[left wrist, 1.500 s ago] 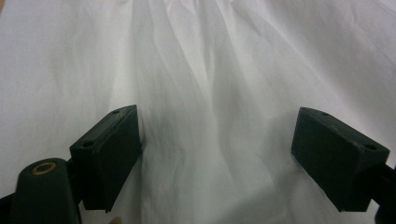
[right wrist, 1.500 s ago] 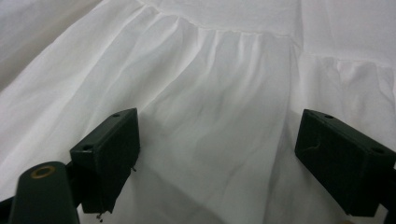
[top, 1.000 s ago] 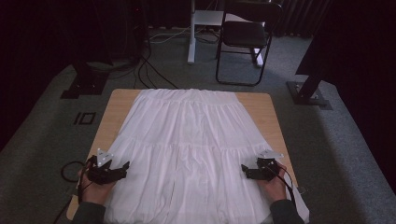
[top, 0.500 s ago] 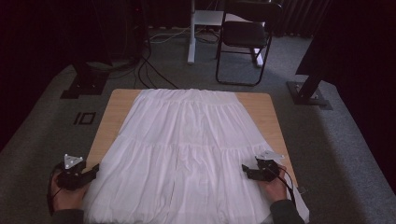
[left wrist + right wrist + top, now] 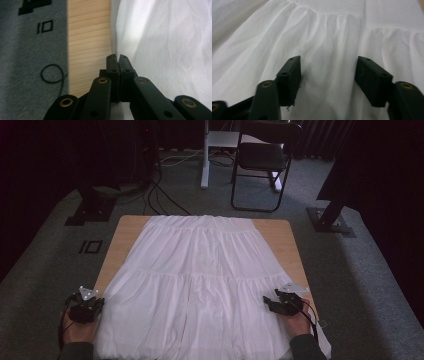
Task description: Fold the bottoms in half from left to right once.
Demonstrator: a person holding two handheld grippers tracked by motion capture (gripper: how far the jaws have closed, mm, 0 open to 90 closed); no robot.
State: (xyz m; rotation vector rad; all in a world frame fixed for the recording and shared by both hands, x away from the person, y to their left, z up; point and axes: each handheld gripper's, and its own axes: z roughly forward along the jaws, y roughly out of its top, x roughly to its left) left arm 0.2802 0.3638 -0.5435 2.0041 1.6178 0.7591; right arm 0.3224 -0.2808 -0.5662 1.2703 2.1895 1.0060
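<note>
A white tiered skirt (image 5: 200,270) lies spread flat over a wooden table (image 5: 127,227), waistband at the far end and hem toward the person. My left gripper (image 5: 99,304) sits at the skirt's left edge near the hem. In the left gripper view its jaws have just closed and meet at the tips (image 5: 117,58), pinching the fabric edge (image 5: 150,37). My right gripper (image 5: 267,301) rests on the skirt's right side near the hem. Its jaws (image 5: 328,72) have just been closing but stand apart, with the cloth (image 5: 329,37) lying beneath and between them, not pressed.
A black chair (image 5: 262,160) and a white desk leg (image 5: 205,155) stand beyond the table on grey carpet. Stand bases sit at the far left (image 5: 90,212) and far right (image 5: 330,222). Cables trail on the floor (image 5: 160,195). A cable loop (image 5: 51,73) lies by the table's left side.
My left gripper moved left from over the skirt to its left edge and its jaws shut there. The right gripper stayed in place while its jaws narrowed.
</note>
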